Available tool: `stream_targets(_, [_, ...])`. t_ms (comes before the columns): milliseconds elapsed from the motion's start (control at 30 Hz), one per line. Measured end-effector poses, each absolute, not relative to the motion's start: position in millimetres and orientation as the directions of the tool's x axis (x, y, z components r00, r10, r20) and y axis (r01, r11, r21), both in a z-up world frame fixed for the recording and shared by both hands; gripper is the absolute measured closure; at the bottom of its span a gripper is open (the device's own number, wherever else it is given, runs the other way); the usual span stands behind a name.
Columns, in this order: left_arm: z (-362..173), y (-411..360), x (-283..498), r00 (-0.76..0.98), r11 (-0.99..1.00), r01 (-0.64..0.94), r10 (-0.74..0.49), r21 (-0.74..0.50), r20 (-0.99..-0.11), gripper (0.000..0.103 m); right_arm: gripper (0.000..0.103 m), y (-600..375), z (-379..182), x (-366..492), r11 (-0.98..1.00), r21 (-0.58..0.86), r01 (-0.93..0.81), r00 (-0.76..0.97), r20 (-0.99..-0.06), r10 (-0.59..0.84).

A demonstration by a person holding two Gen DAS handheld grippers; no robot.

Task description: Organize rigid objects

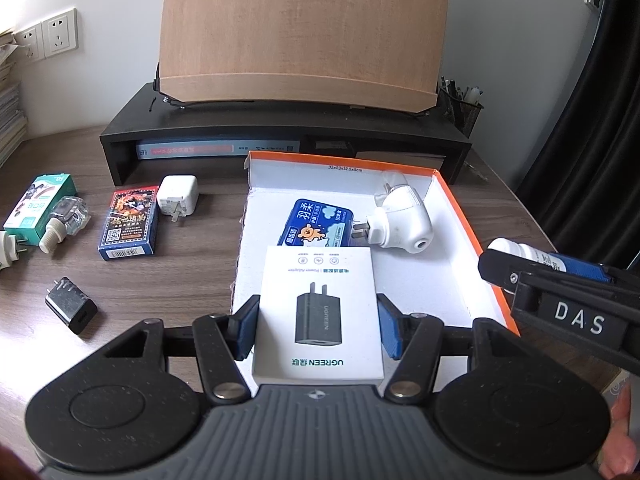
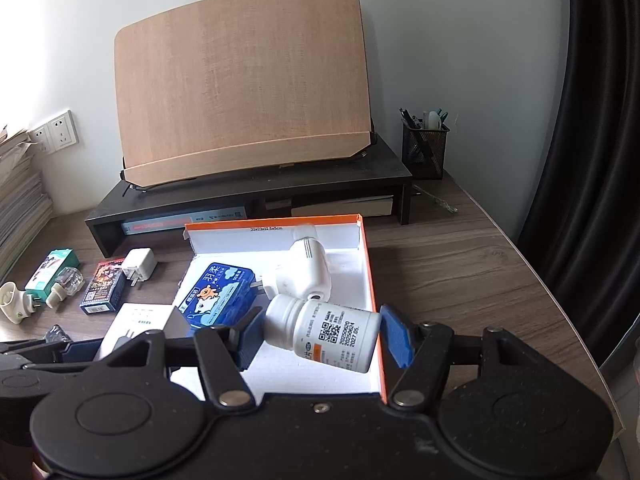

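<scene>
While your left tongs [image 1: 318, 326] pinch the charger box [image 1: 318, 312] and right tongs [image 2: 320, 336] pinch the pill bottle [image 2: 326, 330], both sit over the tray [image 2: 370, 276] — lower, then release inside.

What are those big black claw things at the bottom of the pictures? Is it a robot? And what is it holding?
Not a robot: a person holds two grabbing tools, one per hand, each with a camera looking along its fingers. One picture comes from the left gripper, which pinches a white charger box. The other comes from the right gripper, which pinches a white pill bottle. Both hover at an orange-edged tray already holding a blue tissue pack and a white plug-in device. On the desk wait a card box, a white charger and a black charger.
</scene>
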State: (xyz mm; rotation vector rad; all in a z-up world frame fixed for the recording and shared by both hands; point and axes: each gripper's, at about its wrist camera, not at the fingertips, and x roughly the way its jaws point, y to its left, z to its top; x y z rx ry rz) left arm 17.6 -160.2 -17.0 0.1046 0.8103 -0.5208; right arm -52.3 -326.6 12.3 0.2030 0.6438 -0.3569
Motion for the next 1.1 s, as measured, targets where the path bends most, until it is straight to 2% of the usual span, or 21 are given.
stream_targets(1100, [-14,-166,25,0.578,0.868,0.488,-0.403,-0.096,-0.709,0.044,0.027,-331,12,-41,0.915,0.086,0.393,0.743,-0.616,-0.262])
